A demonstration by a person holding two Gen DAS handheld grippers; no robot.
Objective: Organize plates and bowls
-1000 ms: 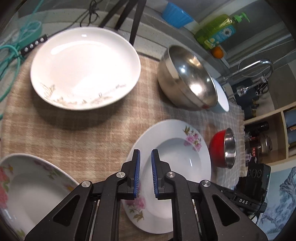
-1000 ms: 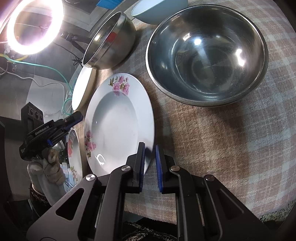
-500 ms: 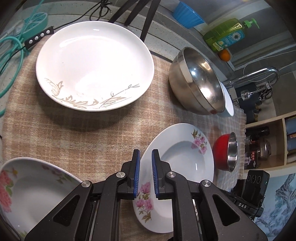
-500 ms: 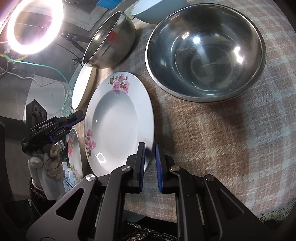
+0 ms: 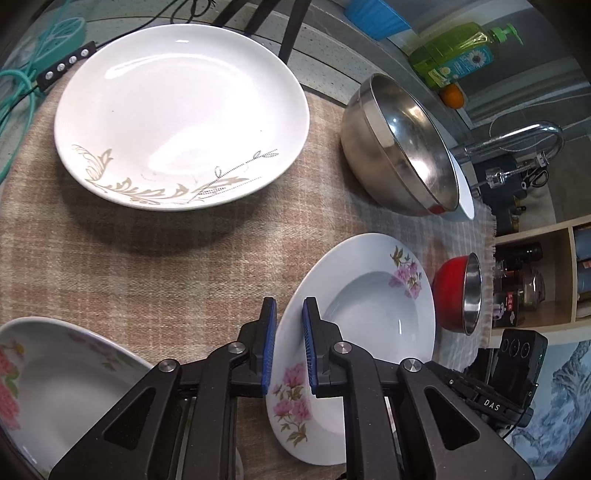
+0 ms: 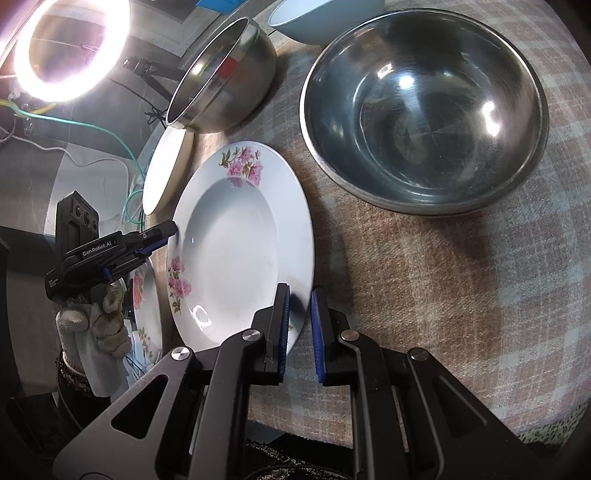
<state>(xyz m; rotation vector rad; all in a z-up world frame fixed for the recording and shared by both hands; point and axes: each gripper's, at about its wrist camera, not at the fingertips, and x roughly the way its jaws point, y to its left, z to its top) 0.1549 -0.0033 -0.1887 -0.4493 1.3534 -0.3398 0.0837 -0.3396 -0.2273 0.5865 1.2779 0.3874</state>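
Note:
A white plate with pink flowers [image 6: 236, 251] lies on the checked cloth [image 6: 424, 280], its right rim casting a shadow. My right gripper [image 6: 299, 291] is shut on its near rim, which shows between the blue pads. My left gripper [image 5: 289, 306] is shut and points down at the opposite rim of the same plate [image 5: 369, 306]. In the right wrist view the left gripper [image 6: 171, 230], held by a gloved hand [image 6: 92, 321], has its tip at that rim; whether it touches is unclear. A second floral plate [image 5: 55, 376] sits at the lower left.
A large white plate with a gold leaf pattern [image 5: 177, 110] lies at the back. A steel bowl [image 5: 399, 147] stands tilted by a pale blue bowl [image 6: 321, 18]. A wide steel bowl [image 6: 424, 118], a red bowl [image 5: 454, 291], a soap bottle [image 5: 454, 55], a tap [image 5: 524, 136] and a ring light [image 6: 66, 48] surround them.
My left gripper has shifted from over the floral plate's middle to its outer rim, and in the right wrist view it has risen toward that rim. The right gripper and plate have stayed put.

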